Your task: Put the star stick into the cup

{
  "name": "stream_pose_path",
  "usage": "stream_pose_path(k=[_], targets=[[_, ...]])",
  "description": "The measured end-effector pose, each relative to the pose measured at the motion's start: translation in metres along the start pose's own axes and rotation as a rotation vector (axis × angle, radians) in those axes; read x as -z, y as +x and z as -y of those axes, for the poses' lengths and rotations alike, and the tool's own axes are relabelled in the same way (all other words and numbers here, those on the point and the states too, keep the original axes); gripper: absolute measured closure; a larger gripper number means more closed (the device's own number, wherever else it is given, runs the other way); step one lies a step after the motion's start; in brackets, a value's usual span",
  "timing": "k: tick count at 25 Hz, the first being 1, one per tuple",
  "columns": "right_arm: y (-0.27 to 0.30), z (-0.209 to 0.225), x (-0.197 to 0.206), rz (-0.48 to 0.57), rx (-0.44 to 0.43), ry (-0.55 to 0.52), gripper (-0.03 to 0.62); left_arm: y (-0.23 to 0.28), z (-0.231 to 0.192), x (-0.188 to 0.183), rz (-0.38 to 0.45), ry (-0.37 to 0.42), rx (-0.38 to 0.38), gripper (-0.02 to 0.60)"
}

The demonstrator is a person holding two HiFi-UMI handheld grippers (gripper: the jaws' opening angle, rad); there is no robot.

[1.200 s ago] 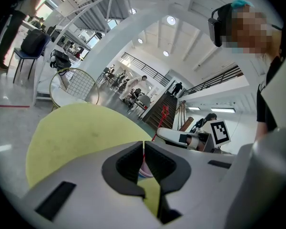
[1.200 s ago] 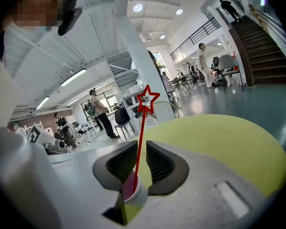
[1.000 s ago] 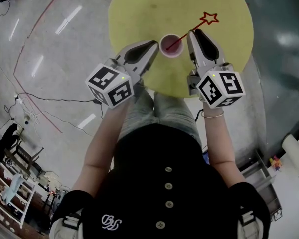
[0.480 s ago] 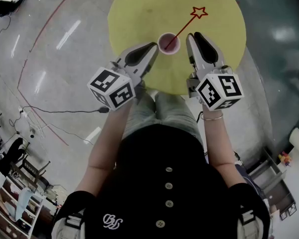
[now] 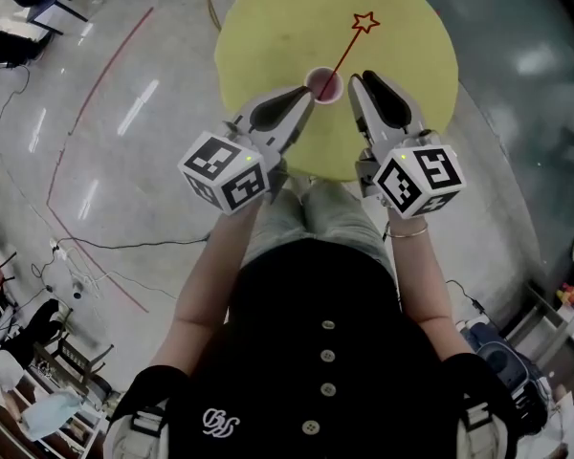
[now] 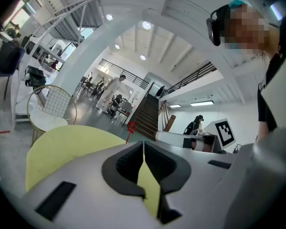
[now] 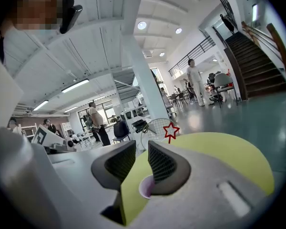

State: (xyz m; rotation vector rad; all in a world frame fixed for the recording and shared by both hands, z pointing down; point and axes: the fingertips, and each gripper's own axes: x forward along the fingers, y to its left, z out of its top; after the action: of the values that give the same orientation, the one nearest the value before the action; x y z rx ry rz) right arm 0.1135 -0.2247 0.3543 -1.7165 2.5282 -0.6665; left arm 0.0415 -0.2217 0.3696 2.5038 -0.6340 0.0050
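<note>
A small pink cup [image 5: 323,84] stands on the round yellow table [image 5: 268,27] near its front edge. The red star stick [image 5: 349,46] leans out of the cup, its star [image 5: 365,22] up and to the right. My left gripper [image 5: 304,95] sits just left of the cup, jaws shut and empty [image 6: 143,144]; the star [image 6: 131,126] shows beyond them. My right gripper [image 5: 357,78] is just right of the cup, slightly open with nothing between the pads [image 7: 142,150]. Below those pads the cup [image 7: 147,187] shows, and the star [image 7: 171,131] rises behind.
The table's front edge [image 5: 316,165] lies right under both grippers, against the person's lap. Grey floor with a red line [image 5: 86,94] and a cable [image 5: 124,247] lies to the left. A wire chair [image 6: 52,109] stands beyond the table; people stand far off.
The stick stays leaning in the cup. Both grippers have drawn a little closer to the cup's sides, and the head view has shifted so the table sits higher in frame.
</note>
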Motion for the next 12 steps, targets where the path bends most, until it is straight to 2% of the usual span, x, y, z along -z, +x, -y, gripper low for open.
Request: stream_pose_path(k=[6,9,12], targets=[[-0.016,-0.026,-0.014,0.062,-0.036,-0.006,0.526,-0.01,0.02,-0.014,0.025,0.04,0.059,0.563],[-0.025,-0.037,-0.017,0.077,-0.046,-0.014,0.573,-0.015,0.03,-0.015,0.032,0.062,0.08,0.563],[-0.035,-0.045,-0.019,0.092,-0.054,-0.02,0.589,-0.019,0.037,-0.016,0.041,0.064,0.1,0.563]])
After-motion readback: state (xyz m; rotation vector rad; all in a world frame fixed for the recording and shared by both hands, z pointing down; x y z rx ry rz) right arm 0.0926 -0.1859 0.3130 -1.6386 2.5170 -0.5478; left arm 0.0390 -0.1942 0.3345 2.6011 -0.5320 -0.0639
